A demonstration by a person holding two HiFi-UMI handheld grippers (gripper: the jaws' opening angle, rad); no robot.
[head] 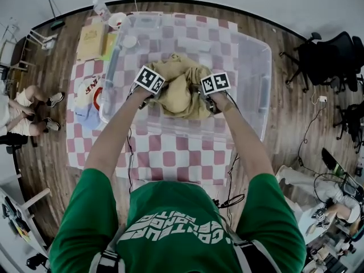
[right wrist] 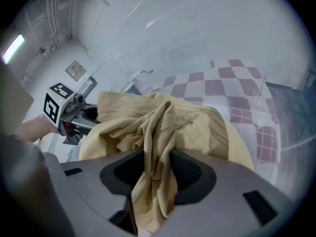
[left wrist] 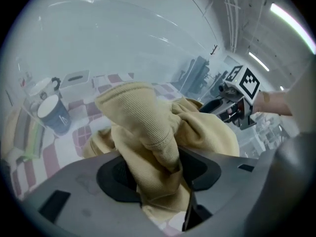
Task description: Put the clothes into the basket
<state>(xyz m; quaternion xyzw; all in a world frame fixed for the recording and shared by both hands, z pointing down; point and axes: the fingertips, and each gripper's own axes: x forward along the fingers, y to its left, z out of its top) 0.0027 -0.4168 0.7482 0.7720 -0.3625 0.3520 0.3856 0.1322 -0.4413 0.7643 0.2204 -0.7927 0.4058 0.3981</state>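
Note:
A tan garment [head: 179, 87] lies bunched inside the clear plastic basket [head: 253, 58] on the checked table. My left gripper [head: 149, 98] is at its left side and my right gripper [head: 208, 102] at its right, both pointing down into the basket. In the left gripper view a ribbed fold of the garment [left wrist: 148, 127] sits between the jaws of the left gripper [left wrist: 158, 168], which stand apart around it. In the right gripper view a strand of the garment [right wrist: 190, 127] hangs loosely between the parted jaws of the right gripper [right wrist: 158, 174]. Each gripper sees the other across the cloth.
The basket stands on a red and white checked tablecloth [head: 170, 158]. Left of it are a blue mug [left wrist: 53, 113], a bowl [head: 116, 20], a bottle [head: 101, 8] and a flat brown packet [head: 91, 40]. A seated person [head: 23, 110] is at far left, office chairs [head: 330, 56] at right.

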